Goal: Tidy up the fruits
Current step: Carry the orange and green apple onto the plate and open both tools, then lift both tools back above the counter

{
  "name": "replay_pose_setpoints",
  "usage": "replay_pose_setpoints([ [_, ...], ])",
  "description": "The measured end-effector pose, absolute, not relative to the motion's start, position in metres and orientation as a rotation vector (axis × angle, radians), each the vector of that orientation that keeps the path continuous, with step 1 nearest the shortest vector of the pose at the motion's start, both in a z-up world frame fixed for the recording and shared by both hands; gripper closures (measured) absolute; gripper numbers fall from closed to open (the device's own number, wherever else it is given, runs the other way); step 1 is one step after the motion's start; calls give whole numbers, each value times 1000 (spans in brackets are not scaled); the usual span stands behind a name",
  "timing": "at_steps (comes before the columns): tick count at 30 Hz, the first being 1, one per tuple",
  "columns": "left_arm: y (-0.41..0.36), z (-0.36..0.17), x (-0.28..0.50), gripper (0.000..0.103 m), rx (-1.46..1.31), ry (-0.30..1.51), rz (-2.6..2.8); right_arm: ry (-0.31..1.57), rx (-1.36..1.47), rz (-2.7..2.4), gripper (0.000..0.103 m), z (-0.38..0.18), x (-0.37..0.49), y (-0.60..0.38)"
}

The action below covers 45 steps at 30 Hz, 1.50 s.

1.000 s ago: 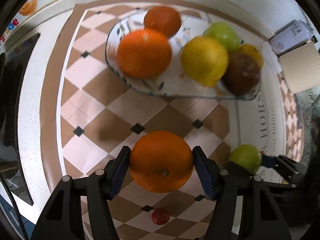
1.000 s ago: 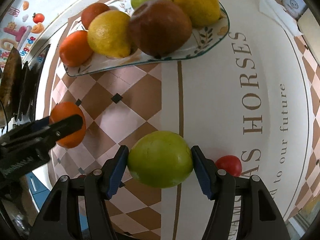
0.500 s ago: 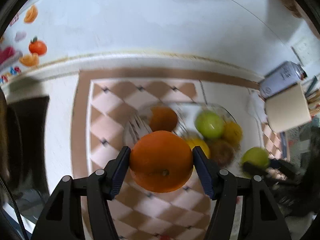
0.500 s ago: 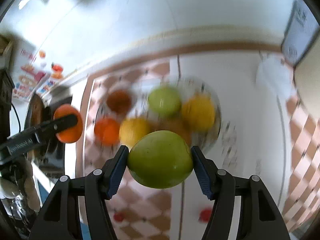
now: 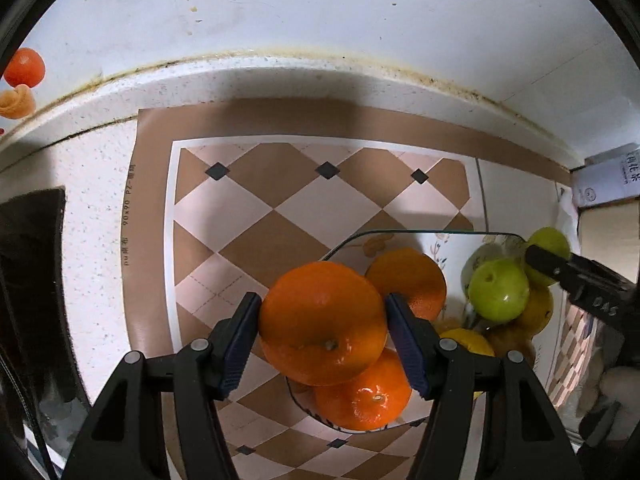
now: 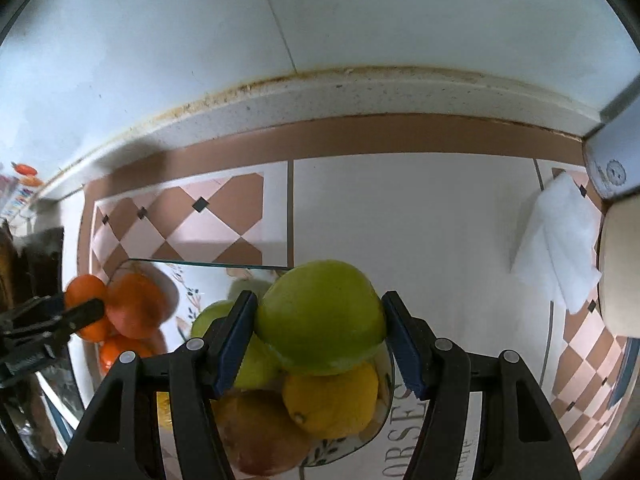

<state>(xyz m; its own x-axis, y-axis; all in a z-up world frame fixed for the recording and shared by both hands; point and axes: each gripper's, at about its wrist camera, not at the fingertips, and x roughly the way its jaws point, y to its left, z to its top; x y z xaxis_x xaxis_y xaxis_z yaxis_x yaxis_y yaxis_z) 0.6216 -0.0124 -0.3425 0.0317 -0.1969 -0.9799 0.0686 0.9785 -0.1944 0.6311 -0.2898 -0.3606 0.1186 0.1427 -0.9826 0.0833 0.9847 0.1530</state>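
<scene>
Counter (image 5: 100, 208): pale speckled stone under a checked mat (image 5: 280, 216); the glass plate sits on that mat, away from the back wall.
Glass plate (image 6: 208, 265): clear, flower-printed, stiff and breakable, so fruit should be set down on it, not dropped. It is the landmark for every place below.
Fruit on the plate: two oranges (image 5: 412, 280) at its left end; a green apple (image 5: 498, 290), a lemon (image 6: 332, 400) and a dark reddish fruit (image 6: 260, 436) at its right end. The pile is crowded, and round fruit may roll if nudged.
Left gripper (image 5: 322, 324): pointing down over the plate's left end, jaws about half apart and pressed on either side of an orange (image 5: 324, 320).
Orange, handling: firm, fairly heavy for its size, with a dimpled peel that gives the pads good hold. The widest middle is the right place to grip, and it is held there.
Right gripper (image 6: 320, 320): over the plate's right end, above the lemon, jaws about half apart and clamped on a big green apple (image 6: 320, 316).
Big green apple, handling: hard, smooth and waxy, likely more slippery than the orange, and it bruises if dropped. It is held across its broad middle.
Free spots: fruit hides most of the plate floor, so I cannot tell for sure where room is left; the far edge looks barest.
Tissue (image 6: 560, 248): soft white sheet on the counter, well right of the plate.
</scene>
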Motion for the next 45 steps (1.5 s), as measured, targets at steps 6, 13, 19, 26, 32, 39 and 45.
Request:
replay_pose_setpoints([
  [6, -11, -352, 624, 40, -132, 1544, -212, 1463, 153, 44, 37, -359, 633, -283],
  [13, -32, -355, 617, 40, -64, 1570, -223, 1483, 167, 69, 36, -359, 628, -280],
  [19, -28, -343, 616, 39, -119, 1571, -211, 1483, 197, 40, 20, -354, 626, -285],
  [26, -24, -315, 599, 9, -55, 1489, -150, 1444, 153, 2, 7, -330, 602, -286],
  [32, -26, -296, 566, 8, -8, 1424, -117, 1407, 74, 1, 6, -311, 556, -269],
  [39, -33, -272, 515, 8, 23, 1346, -74, 1367, 83, 16, 6, -290, 500, -260],
  [45, -30, -234, 471, 8, 19, 1261, -47, 1306, 92, 20, 6, -260, 460, -257],
])
